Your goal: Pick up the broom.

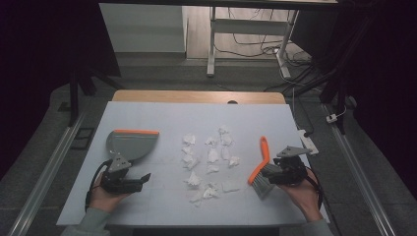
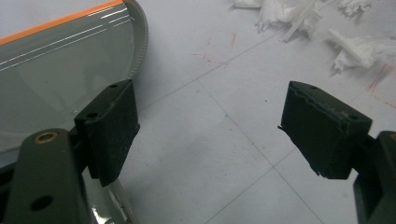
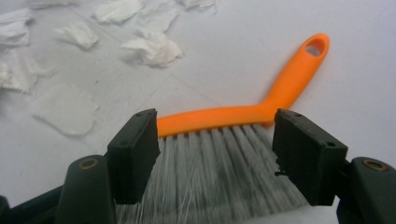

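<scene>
- Right gripper: jaws spread, one on each side of the grey bristles of the hand brush; nothing pinched yet. Judgement: placed to straddle the brush head before closing on it
- Brush lies flat on the white tabletop, orange handle angled away from the person, at the right of the paper
- Left gripper: jaws wide apart with bare tabletop between them, holding nothing
- Dustpan just beside the left jaw; grey body, orange lip. In the high view the dustpan lies beyond the left gripper, its orange edge on the far side
- Crumpled tissue scraps scattered mid-table, between dustpan and brush; judgement: debris laid out for sweeping, tools parked one per hand
- Count: 2 grippers, 1 brush, 1 dustpan, roughly 15 tissue scraps (some clumped, exact number uncertain)
- Each gripper trails a black cable toward the person's wrist
</scene>
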`<action>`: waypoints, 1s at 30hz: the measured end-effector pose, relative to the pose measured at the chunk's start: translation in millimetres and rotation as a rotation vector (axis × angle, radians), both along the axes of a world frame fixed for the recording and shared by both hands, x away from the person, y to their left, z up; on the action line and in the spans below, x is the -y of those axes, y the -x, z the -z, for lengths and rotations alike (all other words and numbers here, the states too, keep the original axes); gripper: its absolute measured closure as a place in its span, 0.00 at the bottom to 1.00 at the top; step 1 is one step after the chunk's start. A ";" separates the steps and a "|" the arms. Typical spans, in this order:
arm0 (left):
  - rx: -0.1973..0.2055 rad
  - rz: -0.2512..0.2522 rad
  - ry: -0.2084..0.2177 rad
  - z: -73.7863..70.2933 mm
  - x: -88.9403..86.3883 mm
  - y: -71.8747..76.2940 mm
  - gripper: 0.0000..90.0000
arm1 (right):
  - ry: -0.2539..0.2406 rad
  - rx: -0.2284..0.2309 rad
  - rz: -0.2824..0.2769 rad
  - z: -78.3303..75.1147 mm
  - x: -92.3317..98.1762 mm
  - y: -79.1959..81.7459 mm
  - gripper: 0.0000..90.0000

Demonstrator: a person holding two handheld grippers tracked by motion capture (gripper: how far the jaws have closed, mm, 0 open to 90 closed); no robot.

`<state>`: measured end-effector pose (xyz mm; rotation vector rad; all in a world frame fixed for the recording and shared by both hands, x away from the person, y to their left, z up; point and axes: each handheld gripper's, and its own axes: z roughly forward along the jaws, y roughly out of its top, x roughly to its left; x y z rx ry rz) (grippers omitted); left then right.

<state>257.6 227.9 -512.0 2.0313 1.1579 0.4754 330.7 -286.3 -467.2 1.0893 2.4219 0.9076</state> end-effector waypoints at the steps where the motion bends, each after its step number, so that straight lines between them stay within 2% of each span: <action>1: 0.000 0.000 0.001 0.0 -0.2 0.1 0.22 | 0.009 -0.006 0.007 -1.7 -1.1 -2.3 0.34; 6: 0.001 -0.008 0.000 0.3 -0.7 0.7 0.22 | 0.029 -0.047 0.047 -5.9 -4.9 -13.4 0.34; 13: 0.000 -0.004 0.000 0.9 -0.4 0.6 0.22 | 0.097 -0.117 0.099 -14.3 -15.0 -37.7 0.33; 15: 0.003 -0.008 -0.002 0.6 -0.5 0.8 0.22 | 0.114 -0.122 0.118 -16.8 -16.8 -47.5 0.32; 18: 0.005 -0.009 0.000 0.5 -0.8 1.0 0.22 | 0.109 -0.133 0.139 -17.7 -17.2 -53.8 0.32; 20: 0.004 -0.006 -0.001 0.6 -0.8 1.1 0.22 | 0.079 -0.164 0.154 -17.2 -17.0 -60.4 0.32; 24: 0.003 -0.005 0.000 1.0 -0.7 1.1 0.22 | 0.090 -0.194 0.193 -14.5 -20.2 -69.9 0.33; 28: 0.004 -0.001 -0.002 1.3 -0.5 0.8 0.22 | 0.122 -0.253 0.244 -8.5 -21.8 -79.6 0.34; 29: 0.003 -0.002 -0.003 1.5 -0.5 0.7 0.22 | 0.150 -0.275 0.264 -5.1 -24.2 -82.9 0.36; 30: 0.003 -0.003 -0.003 1.6 -0.6 0.6 0.22 | 0.150 -0.275 0.264 -5.1 -24.2 -82.9 0.36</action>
